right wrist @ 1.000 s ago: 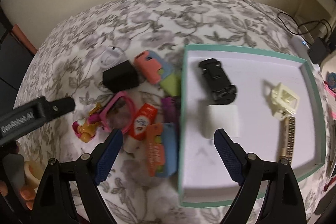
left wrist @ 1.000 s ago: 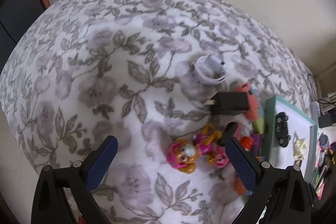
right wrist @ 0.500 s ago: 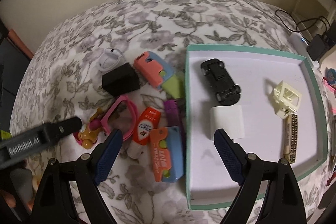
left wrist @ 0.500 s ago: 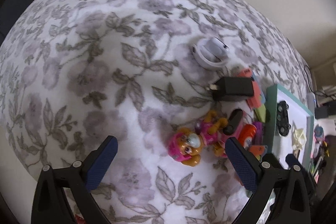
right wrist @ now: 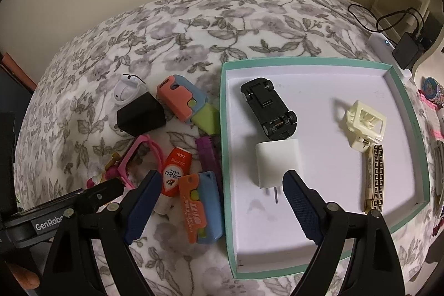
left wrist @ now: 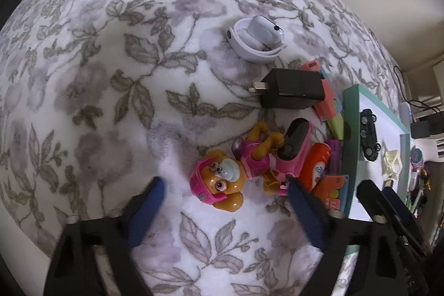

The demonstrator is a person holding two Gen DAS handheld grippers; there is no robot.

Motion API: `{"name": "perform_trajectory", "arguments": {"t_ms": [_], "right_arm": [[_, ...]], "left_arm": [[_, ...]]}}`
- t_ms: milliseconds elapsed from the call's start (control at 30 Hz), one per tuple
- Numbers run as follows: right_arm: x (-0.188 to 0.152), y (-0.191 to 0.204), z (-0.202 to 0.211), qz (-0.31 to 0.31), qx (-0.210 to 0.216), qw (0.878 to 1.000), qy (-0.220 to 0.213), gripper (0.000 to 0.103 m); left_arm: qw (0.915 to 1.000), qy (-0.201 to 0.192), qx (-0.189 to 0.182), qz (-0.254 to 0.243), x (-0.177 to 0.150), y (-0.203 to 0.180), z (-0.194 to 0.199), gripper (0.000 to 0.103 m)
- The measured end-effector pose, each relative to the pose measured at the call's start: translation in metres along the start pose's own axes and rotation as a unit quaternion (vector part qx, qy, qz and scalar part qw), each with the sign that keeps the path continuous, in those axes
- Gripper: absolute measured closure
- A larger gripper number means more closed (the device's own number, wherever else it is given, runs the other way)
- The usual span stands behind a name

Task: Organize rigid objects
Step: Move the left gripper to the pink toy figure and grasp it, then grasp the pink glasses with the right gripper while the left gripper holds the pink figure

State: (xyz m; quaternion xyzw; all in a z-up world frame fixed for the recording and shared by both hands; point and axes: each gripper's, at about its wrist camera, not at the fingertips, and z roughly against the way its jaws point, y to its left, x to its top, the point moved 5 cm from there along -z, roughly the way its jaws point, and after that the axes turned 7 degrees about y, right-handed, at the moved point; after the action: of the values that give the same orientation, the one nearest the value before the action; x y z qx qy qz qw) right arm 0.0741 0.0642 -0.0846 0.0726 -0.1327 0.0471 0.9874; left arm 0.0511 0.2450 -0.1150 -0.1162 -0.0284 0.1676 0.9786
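Left gripper [left wrist: 224,201]: jaws wide apart, empty, above orange-and-pink plastic puppy figure [left wrist: 222,182] on floral blanket [left wrist: 111,74]. Right gripper [right wrist: 222,201]: spread, empty, over teal-rimmed white tray [right wrist: 410,135]. Orange tube [right wrist: 173,174] reads "LION".

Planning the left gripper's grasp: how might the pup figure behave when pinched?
The pup figure looks like hard glossy plastic, so probably stiff but somewhat slippery. Its rounded head may squirt from the pads; it lies on soft blanket, so probably won't roll. The left gripper is open.
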Motion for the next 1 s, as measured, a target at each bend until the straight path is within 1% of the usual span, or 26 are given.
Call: {"name": "perform_trajectory", "arguments": {"t_ms": [100,167,367,467,567,733,1000], "right_arm": [[0.000,0.000,-0.001,0.000,-0.001,1.000,0.001,0.014],[0.000,0.000,-0.001,0.001,-0.001,1.000,0.002,0.014],[0.000,0.002,-0.004,0.006,-0.003,1.000,0.005,0.014],[0.000,0.006,-0.004,0.009,-0.002,1.000,0.004,0.014],[0.001,0.013,-0.004,0.018,0.006,1.000,0.001,0.014],[0.001,0.030,-0.005,0.037,0.014,0.999,-0.003,0.014],[0.002,0.069,-0.007,0.073,0.050,0.996,-0.020,0.014]], "left_arm": [[0.9999,0.005,-0.013,-0.005,-0.001,-0.003,-0.002,0.032],[0.9999,0.003,-0.011,-0.006,-0.001,-0.005,-0.002,0.033],[0.9998,-0.001,-0.017,-0.013,0.000,-0.004,-0.001,0.034],[0.9996,-0.005,-0.024,-0.009,0.001,0.001,0.002,0.034],[0.9994,-0.010,-0.033,0.003,0.004,0.009,0.007,0.034],[0.9989,-0.020,-0.037,0.022,0.008,0.026,0.015,0.035],[0.9962,-0.031,-0.053,0.062,0.013,0.057,0.024,0.035]]}}
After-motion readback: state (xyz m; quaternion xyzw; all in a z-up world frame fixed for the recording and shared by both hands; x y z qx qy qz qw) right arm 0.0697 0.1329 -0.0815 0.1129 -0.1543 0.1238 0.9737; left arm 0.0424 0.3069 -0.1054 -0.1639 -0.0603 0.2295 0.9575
